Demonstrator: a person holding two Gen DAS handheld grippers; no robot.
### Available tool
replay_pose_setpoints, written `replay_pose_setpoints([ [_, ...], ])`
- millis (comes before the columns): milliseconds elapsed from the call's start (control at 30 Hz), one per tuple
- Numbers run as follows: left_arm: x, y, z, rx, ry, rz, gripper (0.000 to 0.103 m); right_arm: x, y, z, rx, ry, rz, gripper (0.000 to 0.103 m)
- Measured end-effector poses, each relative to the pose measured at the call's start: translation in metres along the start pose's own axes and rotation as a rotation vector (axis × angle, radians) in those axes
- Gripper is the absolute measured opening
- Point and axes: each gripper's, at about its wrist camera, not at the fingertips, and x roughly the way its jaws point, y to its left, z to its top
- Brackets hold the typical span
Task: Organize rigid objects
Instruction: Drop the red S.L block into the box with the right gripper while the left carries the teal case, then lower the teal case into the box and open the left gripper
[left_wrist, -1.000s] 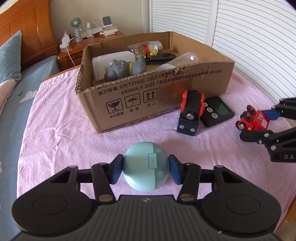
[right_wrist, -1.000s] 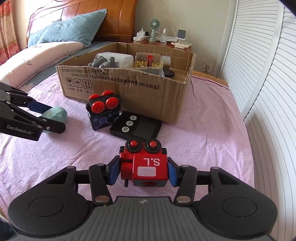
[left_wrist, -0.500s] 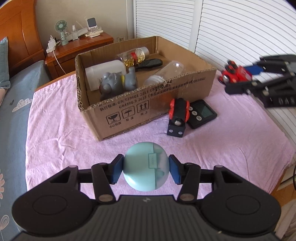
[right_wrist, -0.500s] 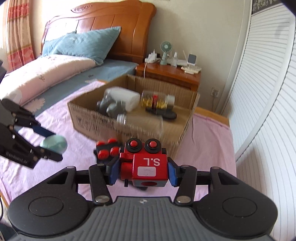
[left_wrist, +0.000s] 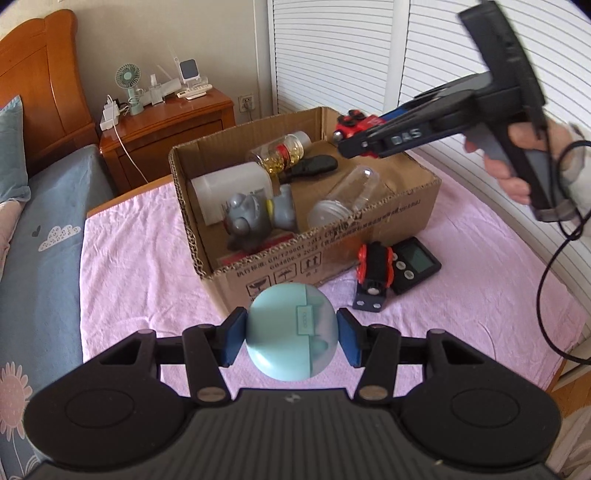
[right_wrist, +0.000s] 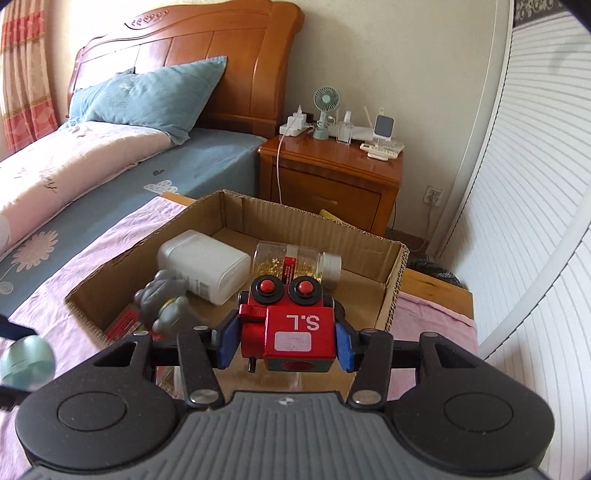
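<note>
The right gripper (right_wrist: 287, 341) clamps a red toy train (right_wrist: 290, 325) above the open cardboard box (left_wrist: 373, 236) at frame centre; best to lower it into the bare patch of floor near the clear jar (left_wrist: 345, 197) before letting go. Low in the left wrist view, the left gripper (left_wrist: 291, 339) holds level, squeezing a pale blue round case (left_wrist: 291, 332) over the pink sheet (left_wrist: 140, 266) short of the box.

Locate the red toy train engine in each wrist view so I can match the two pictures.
Left wrist view: the red toy train engine is upper right, held in the right claw over the cardboard box.
Right wrist view: bottom centre, gripped between the claw's blue pads, box behind it.
Shared landmark: the capsule bottle lying inside the box.
</note>
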Motion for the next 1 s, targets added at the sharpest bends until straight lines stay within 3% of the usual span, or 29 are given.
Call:
replay_pose_setpoints([
  [67, 0.001, 0.001, 0.002, 0.001, -0.004, 0.002, 0.052, 0.010, 0.000, 0.003, 0.015, 0.011, 0.012, 0.057],
  [100, 0.001, 0.001, 0.004, 0.004, -0.006, 0.004, 0.052, 0.012, 0.000, 0.004, 0.022, 0.016, 0.015, 0.062],
  [200, 0.002, 0.001, 0.008, 0.008, -0.010, 0.001, 0.052, 0.004, 0.000, -0.001, 0.041, -0.021, 0.020, 0.092],
  [233, 0.002, 0.000, 0.009, 0.012, -0.013, -0.001, 0.052, -0.001, -0.001, -0.002, 0.048, -0.026, 0.025, 0.096],
  [433, 0.003, -0.005, 0.021, 0.027, -0.026, -0.014, 0.052, -0.031, 0.000, -0.019, 0.078, -0.015, 0.003, 0.103],
  [767, 0.017, -0.013, 0.052, 0.046, -0.037, -0.010, 0.052, -0.074, 0.007, -0.053, 0.116, -0.010, -0.149, 0.103],
  [1000, 0.043, -0.022, 0.086, 0.054, -0.047, -0.014, 0.052, -0.085, 0.002, -0.075, 0.199, -0.011, -0.137, 0.103],
])
